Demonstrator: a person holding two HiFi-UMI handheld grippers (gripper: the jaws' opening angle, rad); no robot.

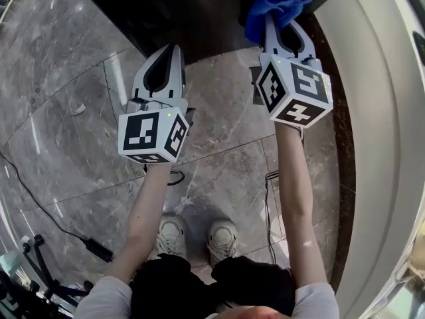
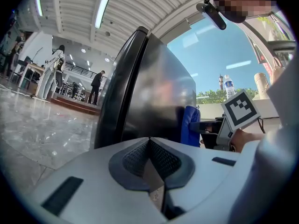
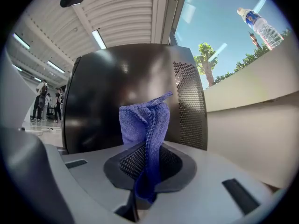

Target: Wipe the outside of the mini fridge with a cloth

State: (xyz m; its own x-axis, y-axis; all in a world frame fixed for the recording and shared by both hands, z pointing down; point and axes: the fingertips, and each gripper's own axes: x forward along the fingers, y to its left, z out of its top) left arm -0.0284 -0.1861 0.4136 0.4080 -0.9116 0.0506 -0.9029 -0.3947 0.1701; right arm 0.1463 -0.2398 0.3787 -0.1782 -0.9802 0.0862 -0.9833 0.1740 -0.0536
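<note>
**Grippers: left closed on nothing, right clamped on cloth at the fridge**

1. Left gripper (image 1: pixel 173 49): the jaws are together, pad against pad, with nothing between them. It points at the black mini fridge (image 3: pixel 119 90) but stands apart from it, above the marble floor (image 1: pixel 66 111).
2. Right gripper (image 1: pixel 271 21): the jaws are clamped on a blue cloth (image 1: pixel 273 4). A bunched fold stands up out of the pads and a tail hangs below them.
3. Cloth position: it is at the fridge's side panel, near the rear edge. No view confirms contact.

View differences:
- The head view shows the fridge only as a dark mass at the top edge.
- The left gripper view shows the fridge's glossy side, with the cloth and the right gripper's marker cube (image 2: pixel 240 108) beyond it.
- The right gripper view alone shows the perforated vent panel (image 3: pixel 189 101) on the fridge, and a water bottle (image 3: pixel 259 26) on the pale ledge (image 3: pixel 252 111) to the right.

Arm pose: both bare forearms (image 1: pixel 149 208) extend forward. The right reaches further ahead than the left. The person's shoes (image 1: pixel 171 236) are between them.
</note>
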